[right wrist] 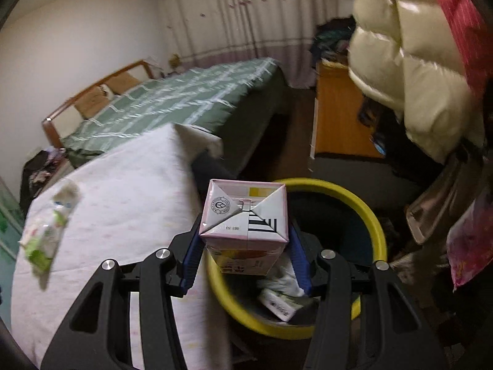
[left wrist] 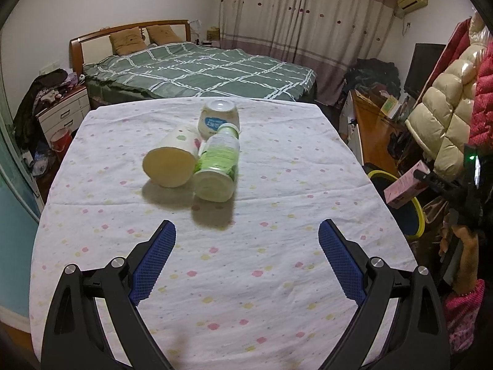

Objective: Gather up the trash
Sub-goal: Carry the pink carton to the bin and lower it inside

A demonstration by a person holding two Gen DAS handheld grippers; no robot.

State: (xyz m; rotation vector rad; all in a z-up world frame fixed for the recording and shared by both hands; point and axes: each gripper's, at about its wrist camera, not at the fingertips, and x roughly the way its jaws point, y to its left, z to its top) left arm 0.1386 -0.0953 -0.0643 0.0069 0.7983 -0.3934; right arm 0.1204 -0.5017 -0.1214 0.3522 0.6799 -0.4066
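My right gripper (right wrist: 245, 246) is shut on a pink drink carton (right wrist: 244, 225), held over the near left rim of a yellow-rimmed bin (right wrist: 377, 225) beside the table. In the left wrist view the same carton (left wrist: 405, 189) shows at the right edge above the bin (left wrist: 420, 215). My left gripper (left wrist: 246, 240) hangs open and empty over the cloth-covered table (left wrist: 277, 277). Ahead of it lie a paper cup (left wrist: 171, 162) on its side, a green-labelled bottle (left wrist: 218, 166) and a white jar (left wrist: 219, 117), all touching.
The bin holds crumpled paper (right wrist: 285, 280) and a small box (right wrist: 280, 303). A bed (left wrist: 200, 71) stands beyond the table. Puffy coats (left wrist: 446, 114) hang at the right, near a wooden cabinet (left wrist: 372, 129). A nightstand (left wrist: 61, 114) is at the left.
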